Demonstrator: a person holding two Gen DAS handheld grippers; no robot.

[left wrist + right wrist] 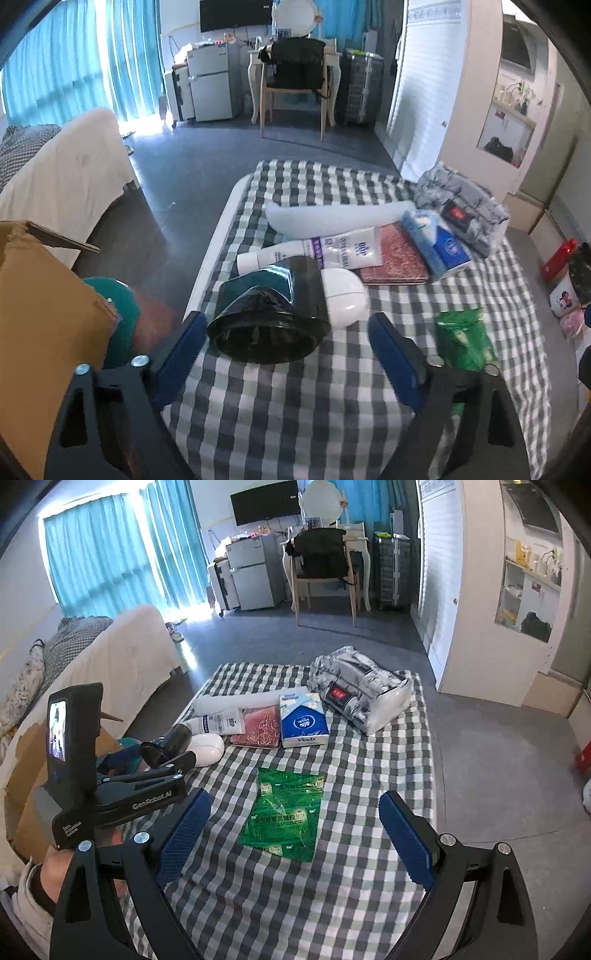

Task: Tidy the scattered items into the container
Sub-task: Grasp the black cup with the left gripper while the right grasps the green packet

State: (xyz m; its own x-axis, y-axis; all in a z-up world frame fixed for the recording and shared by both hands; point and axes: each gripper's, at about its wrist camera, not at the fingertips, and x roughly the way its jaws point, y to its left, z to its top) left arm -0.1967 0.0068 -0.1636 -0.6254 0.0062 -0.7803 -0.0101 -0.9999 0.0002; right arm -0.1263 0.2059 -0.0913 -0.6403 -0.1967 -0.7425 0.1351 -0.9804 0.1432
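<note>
Black cup (269, 314) lies between left claw (288, 354) pads.

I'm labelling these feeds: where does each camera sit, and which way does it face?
Left wrist: on the left hand-held gripper, aimed down at the black cup; its open blue fingers show.
Right wrist: on the right hand-held gripper, over the green packet; the left hand-held gripper shows too.
Shared: checked cloth, tissue pack.
</note>
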